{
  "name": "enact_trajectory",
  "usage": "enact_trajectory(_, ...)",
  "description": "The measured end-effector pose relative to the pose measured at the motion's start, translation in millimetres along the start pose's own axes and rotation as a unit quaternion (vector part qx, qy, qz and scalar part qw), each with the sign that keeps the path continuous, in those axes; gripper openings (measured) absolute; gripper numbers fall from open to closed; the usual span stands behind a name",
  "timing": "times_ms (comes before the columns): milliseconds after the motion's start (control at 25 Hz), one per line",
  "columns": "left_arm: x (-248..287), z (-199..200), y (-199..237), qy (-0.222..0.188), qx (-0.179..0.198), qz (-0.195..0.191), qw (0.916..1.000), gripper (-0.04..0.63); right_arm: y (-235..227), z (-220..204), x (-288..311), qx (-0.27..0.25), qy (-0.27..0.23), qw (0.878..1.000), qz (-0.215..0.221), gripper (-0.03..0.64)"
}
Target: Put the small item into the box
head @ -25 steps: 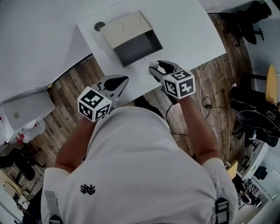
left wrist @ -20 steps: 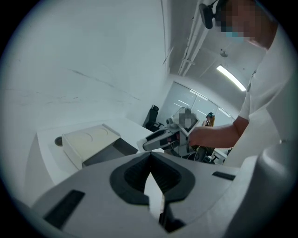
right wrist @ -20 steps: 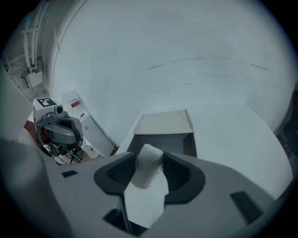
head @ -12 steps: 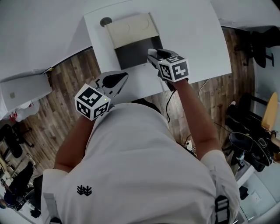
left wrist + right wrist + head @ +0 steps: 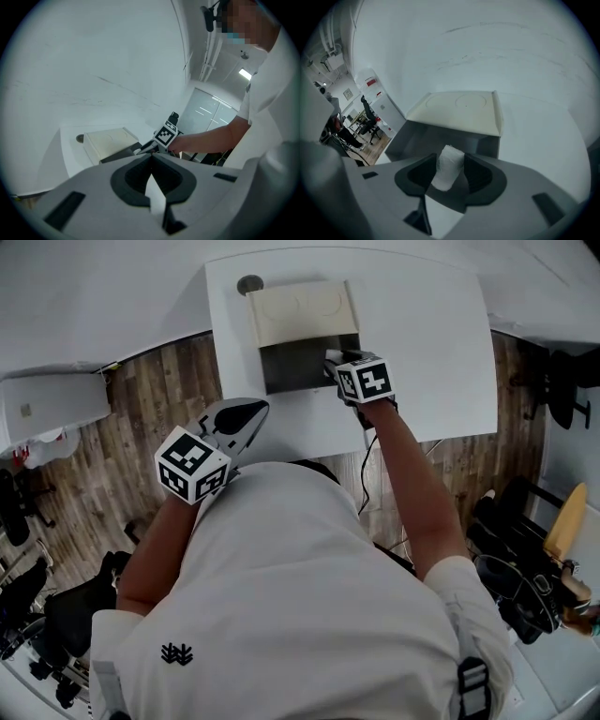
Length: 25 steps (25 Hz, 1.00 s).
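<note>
An open box (image 5: 265,369) with a dark inside and a cream lid (image 5: 302,313) folded back stands on the white table (image 5: 431,352). My right gripper (image 5: 334,360) hangs at the box's front right corner, over its rim. It is shut on a small white wrapped roll (image 5: 449,166), which stands upright between the pads with the dark box interior (image 5: 426,136) just beyond it. My left gripper (image 5: 242,416) hovers over the table's front left edge, apart from the box, with its jaws together and nothing between them.
A dark round hole (image 5: 249,283) sits in the table behind the box's left corner. Wooden floor (image 5: 169,381) lies left and right of the table. A white cabinet (image 5: 52,404) stands at the left, and dark chairs (image 5: 511,540) and a cable (image 5: 370,479) at the right.
My right gripper has carried the white roll forward from the table's front to the box's front right rim. The left gripper has stayed near the table's front left edge.
</note>
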<state>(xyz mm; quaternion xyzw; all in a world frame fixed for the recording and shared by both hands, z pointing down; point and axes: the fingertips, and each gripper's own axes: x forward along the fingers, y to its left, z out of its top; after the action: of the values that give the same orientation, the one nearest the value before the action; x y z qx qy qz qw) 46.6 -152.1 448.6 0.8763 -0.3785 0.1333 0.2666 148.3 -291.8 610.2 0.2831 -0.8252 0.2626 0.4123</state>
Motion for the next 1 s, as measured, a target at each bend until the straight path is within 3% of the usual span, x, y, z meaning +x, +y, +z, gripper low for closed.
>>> enact_trajectory(400, -16, -4, 12, -0.011, -0.017, 0.023, 0.9995, 0.006, -9, -10, 22, -0.029, 0.055, 0.998, -0.029, 0.192)
enact_trajectory(1000, -36, -12, 24, -0.018, -0.028, 0.027, 0.9991, 0.006, -3, -13, 33, -0.052, 0.076, 0.995, -0.047, 0.215)
